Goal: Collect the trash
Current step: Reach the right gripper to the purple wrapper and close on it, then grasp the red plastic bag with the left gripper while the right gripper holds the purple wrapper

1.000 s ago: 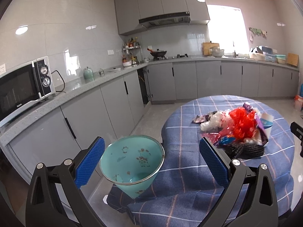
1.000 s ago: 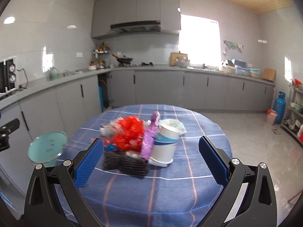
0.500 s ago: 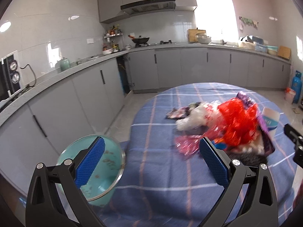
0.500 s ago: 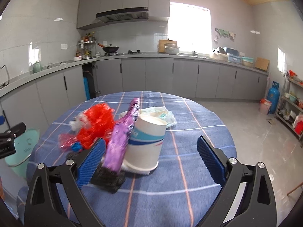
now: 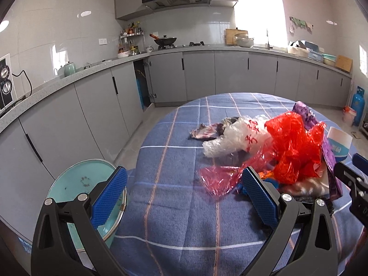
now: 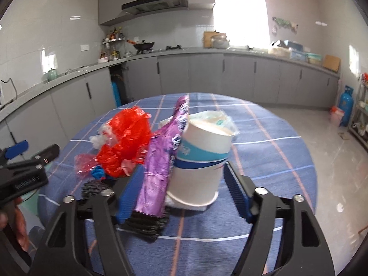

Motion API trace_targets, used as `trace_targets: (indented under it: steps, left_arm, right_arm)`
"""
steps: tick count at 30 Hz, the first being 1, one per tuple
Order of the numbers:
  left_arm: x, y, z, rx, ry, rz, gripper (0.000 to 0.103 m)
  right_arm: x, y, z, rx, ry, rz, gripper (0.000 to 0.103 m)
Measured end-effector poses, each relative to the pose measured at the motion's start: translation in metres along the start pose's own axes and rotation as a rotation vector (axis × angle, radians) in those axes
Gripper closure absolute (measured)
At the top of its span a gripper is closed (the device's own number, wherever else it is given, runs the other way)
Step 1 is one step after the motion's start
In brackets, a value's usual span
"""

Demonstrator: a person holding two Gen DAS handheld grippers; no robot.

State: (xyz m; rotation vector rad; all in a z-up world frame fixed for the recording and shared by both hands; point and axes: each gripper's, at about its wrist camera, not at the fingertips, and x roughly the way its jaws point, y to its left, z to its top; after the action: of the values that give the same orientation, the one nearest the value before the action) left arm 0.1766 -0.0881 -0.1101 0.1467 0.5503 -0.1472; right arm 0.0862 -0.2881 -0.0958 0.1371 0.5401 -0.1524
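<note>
A pile of trash lies on the round table with a blue checked cloth (image 5: 179, 195): red plastic wrap (image 5: 292, 145), a clear bag (image 5: 232, 138), a purple wrapper (image 6: 161, 158) and a white and blue paper cup (image 6: 200, 161). A teal bin (image 5: 76, 191) stands off the table's left edge. My left gripper (image 5: 184, 197) is open and empty over the cloth, left of the pile. My right gripper (image 6: 181, 191) is open, its fingers either side of the cup and the purple wrapper.
Grey kitchen cabinets and a counter (image 5: 92, 73) run along the left and back walls. A blue gas cylinder (image 6: 346, 105) stands on the floor at the right. A black mesh piece (image 6: 142, 223) lies under the purple wrapper.
My left gripper swung right from the bin toward the pile. My right gripper moved in close, so the cup and purple wrapper now sit between its fingers.
</note>
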Motion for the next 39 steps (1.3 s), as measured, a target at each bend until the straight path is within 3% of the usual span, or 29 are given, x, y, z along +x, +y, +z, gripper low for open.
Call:
trace_targets:
  steps: [10, 12, 15, 21, 30, 39]
  left_arm:
    - [-0.002, -0.005, 0.006, 0.020, -0.020, -0.019, 0.005]
    - [-0.001, -0.007, 0.006, 0.026, -0.019, -0.024, 0.005]
    - [0.002, -0.012, 0.006, 0.031, -0.011, -0.037, 0.005]
    - [-0.001, -0.018, 0.006, 0.036, -0.021, -0.057, 0.005]
    - [0.002, -0.033, 0.009, 0.054, -0.031, -0.076, 0.005]
    - [0.011, -0.051, 0.010, 0.072, -0.020, -0.131, 0.006]
  right_arm:
    - [0.009, 0.015, 0.002, 0.009, 0.059, 0.102, 0.060]
    - [0.011, 0.015, 0.002, 0.004, 0.071, 0.109, 0.075]
    - [0.012, 0.015, 0.002, -0.019, 0.077, 0.108, 0.087]
    - [0.010, 0.021, 0.000, -0.065, 0.050, 0.077, 0.091]
    - [-0.013, 0.036, 0.008, -0.176, -0.072, -0.040, 0.092]
    - [-0.015, 0.023, 0.014, -0.162, -0.110, -0.093, 0.092]
